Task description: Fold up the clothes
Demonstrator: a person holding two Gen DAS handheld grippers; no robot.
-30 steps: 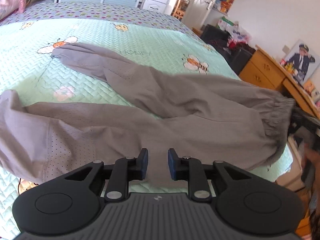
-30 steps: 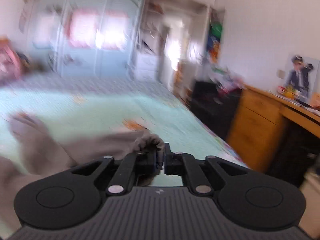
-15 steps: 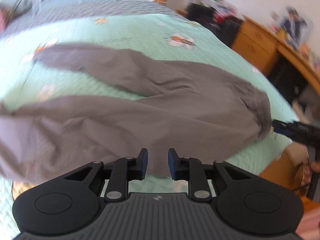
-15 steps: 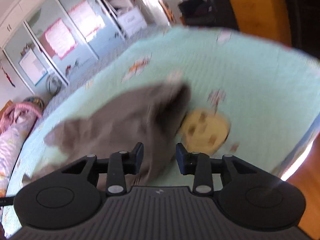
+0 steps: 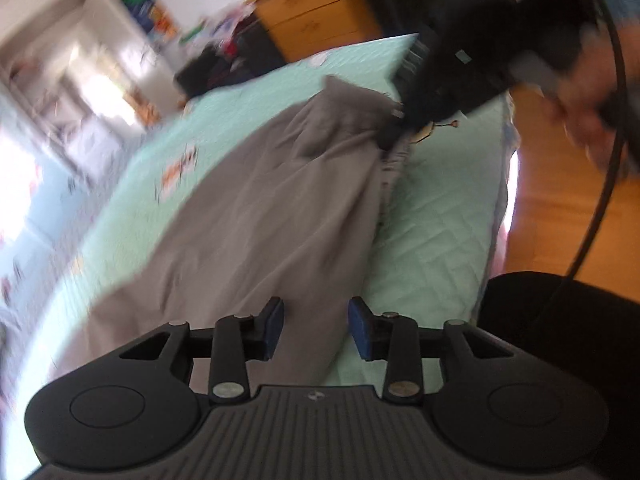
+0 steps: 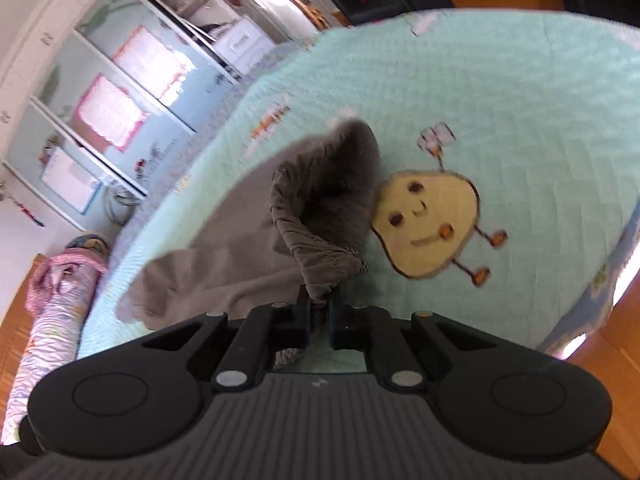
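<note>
Right gripper (image 6: 318,316), jaws just closed, now pinches the gathered waistband of the grey trousers (image 6: 240,240), which half a second ago lay loose between its spread pads. Left gripper (image 5: 316,328) has just widened, pads apart over the near trouser cloth, gripping nothing. Trousers lie along the green quilt (image 6: 520,120).

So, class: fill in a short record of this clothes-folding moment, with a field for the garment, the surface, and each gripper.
garment: grey trousers, spread out
surface: green quilted bedspread with a cartoon print
left gripper: fingers apart over the cloth, pads not pressing it; just been opening
right gripper: fingers closed on the elastic waistband; just been closing
</note>
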